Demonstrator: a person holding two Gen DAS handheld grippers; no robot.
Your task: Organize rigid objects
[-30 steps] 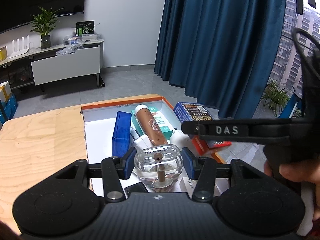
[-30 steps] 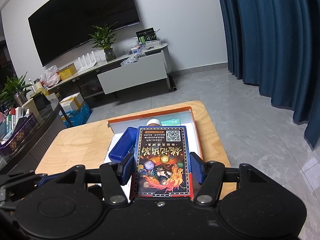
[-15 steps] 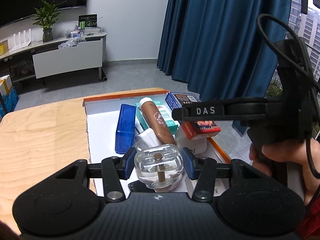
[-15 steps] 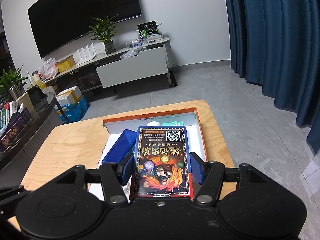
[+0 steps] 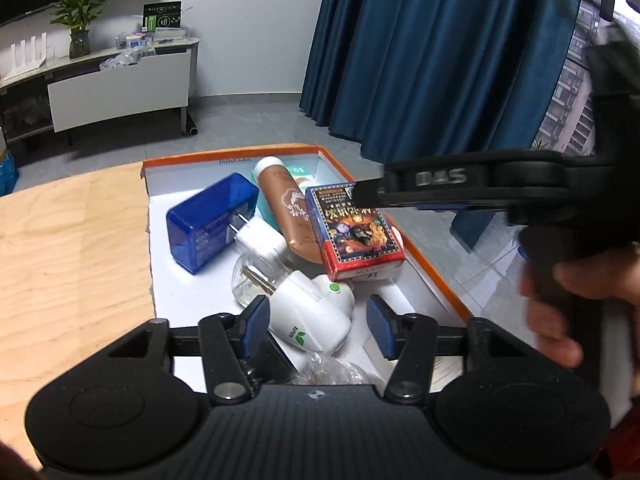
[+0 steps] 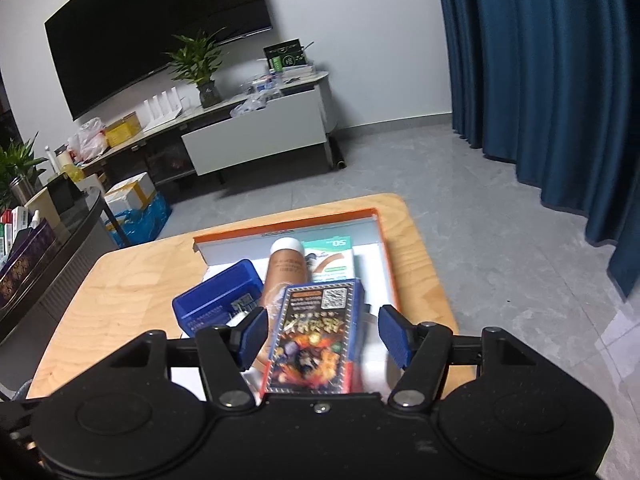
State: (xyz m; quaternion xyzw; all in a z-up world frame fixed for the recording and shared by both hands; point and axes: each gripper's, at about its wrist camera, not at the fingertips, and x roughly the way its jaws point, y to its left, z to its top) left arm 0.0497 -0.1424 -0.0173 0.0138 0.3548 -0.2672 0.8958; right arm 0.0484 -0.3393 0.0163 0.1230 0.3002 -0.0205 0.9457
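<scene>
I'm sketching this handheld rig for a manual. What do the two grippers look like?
Both are matte black plastic with a ribbed body, two round discs and silver pivot bolts. The left gripper and right gripper each carry two black fingers tipped with blue pads. Seen from the side, the right one bears pale "DAS" lettering.
</scene>
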